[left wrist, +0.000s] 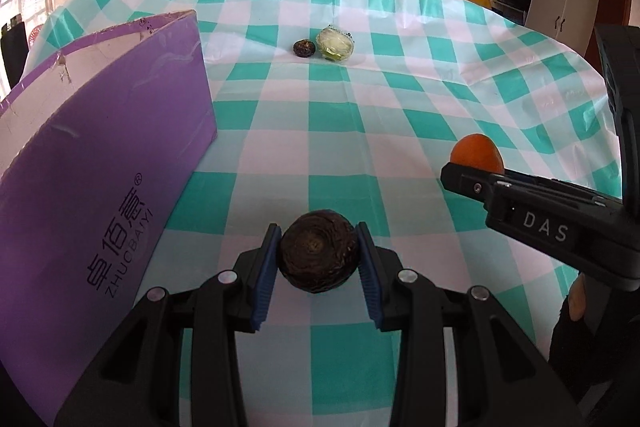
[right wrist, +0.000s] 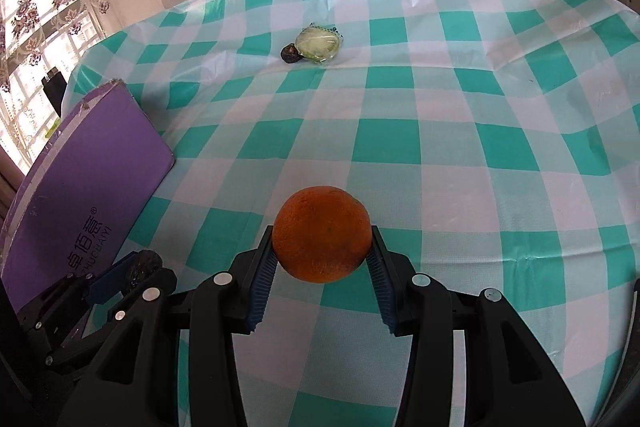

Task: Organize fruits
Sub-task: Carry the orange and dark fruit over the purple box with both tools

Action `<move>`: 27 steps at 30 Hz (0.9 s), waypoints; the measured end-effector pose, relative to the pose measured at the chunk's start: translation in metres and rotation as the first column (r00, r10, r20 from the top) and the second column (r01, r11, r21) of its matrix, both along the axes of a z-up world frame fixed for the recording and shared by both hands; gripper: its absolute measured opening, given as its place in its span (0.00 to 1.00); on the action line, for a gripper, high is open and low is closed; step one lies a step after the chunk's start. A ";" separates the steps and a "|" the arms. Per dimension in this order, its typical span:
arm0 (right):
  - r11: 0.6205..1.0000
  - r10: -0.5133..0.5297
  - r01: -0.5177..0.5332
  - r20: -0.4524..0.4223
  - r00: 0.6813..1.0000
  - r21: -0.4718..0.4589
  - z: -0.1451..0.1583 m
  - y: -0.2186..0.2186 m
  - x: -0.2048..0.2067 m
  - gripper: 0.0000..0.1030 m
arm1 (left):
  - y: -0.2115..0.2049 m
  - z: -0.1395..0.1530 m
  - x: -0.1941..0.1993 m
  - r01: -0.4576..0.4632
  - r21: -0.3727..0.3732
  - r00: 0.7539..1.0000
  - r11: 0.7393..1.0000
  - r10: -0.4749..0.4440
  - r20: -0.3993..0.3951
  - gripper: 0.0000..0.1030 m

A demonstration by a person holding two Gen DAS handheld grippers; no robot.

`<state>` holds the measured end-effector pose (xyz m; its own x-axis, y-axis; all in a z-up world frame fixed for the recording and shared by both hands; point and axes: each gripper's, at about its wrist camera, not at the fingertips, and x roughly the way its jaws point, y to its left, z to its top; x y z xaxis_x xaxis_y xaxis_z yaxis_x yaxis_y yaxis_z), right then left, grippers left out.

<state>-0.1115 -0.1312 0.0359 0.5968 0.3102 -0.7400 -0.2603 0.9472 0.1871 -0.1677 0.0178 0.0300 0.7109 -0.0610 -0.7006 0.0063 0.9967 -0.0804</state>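
Left gripper [left wrist: 318, 259] is clamped on a dark brown fruit [left wrist: 318, 253], its blue pads [left wrist: 266, 267] pressed to both sides, held above the near part of the checked tablecloth [left wrist: 360, 115]. Right gripper [right wrist: 322, 251] grips an orange [right wrist: 321, 233] the same way, just to the right of the left one. Along the table's left edge stands a purple box [left wrist: 100, 163], just beside the left gripper. Toward the far edge lie a small dark fruit [left wrist: 304, 47] and a wrapped pale green fruit [left wrist: 335, 43], touching or nearly so.
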 end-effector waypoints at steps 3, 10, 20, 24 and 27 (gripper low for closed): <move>1.000 0.020 -0.020 0.020 1.000 -0.007 0.011 0.007 -0.014 0.43 | 0.002 0.013 -0.015 0.018 0.005 1.000 1.000 -0.018 0.014 0.37; 0.999 0.043 -0.045 0.147 0.988 0.011 0.048 0.025 -0.041 0.43 | 0.025 0.047 -0.043 -0.032 0.009 0.996 0.999 0.031 0.079 0.37; 0.978 0.180 -0.205 0.379 0.908 0.026 0.094 0.081 -0.083 0.43 | 0.072 0.091 -0.087 -0.225 0.094 0.944 0.970 0.193 0.269 0.37; 0.959 0.263 -0.283 0.395 0.880 -0.008 0.102 0.113 -0.090 0.43 | 0.098 0.100 -0.097 -0.274 0.079 0.929 0.958 0.243 0.280 0.37; 0.946 0.306 -0.325 0.400 0.864 -0.023 0.105 0.135 -0.092 0.43 | 0.119 0.101 -0.102 -0.328 0.081 0.913 0.941 0.293 0.284 0.37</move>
